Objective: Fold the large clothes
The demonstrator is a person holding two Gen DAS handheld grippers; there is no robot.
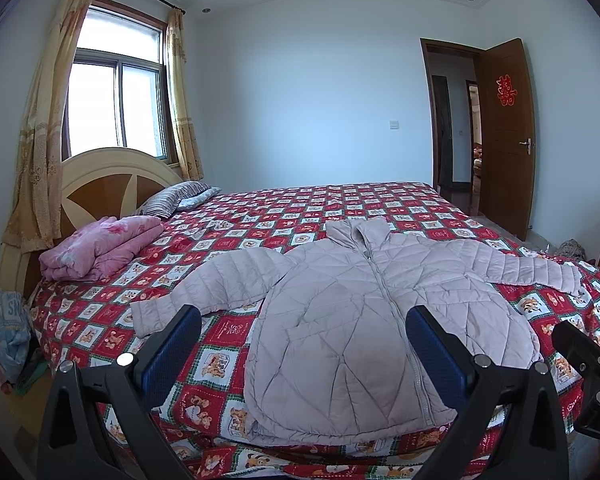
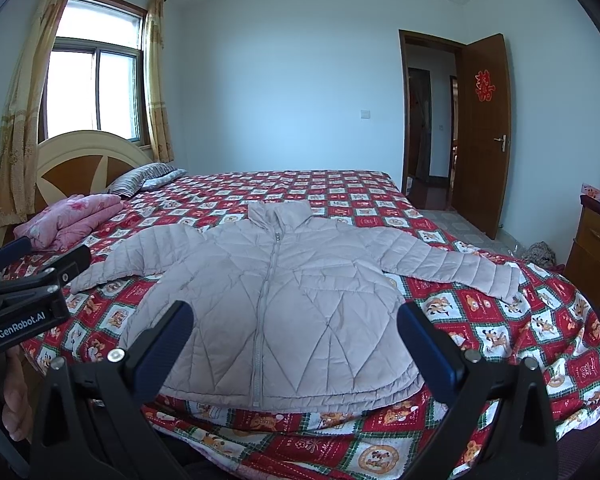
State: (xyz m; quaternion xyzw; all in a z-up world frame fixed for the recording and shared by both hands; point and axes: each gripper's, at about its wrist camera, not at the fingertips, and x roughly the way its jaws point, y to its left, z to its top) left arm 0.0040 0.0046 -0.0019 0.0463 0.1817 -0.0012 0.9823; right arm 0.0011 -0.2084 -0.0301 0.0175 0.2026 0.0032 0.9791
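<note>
A pale quilted jacket is laid flat, zipped, face up, with both sleeves spread, on the near half of the bed, which is covered by a red checked bedspread. The left claw and the right claw are held apart above the hem, nothing being gripped. A folded pink quilt and a striped pillow are seen by the headboard.

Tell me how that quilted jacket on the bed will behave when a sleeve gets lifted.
The puffy jacket is probably light for its bulk, given its padded quilting. Its sleeve lies limp on the bedspread, so it will likely droop and drag. The smooth shell may slip in a shallow pinch.
</note>
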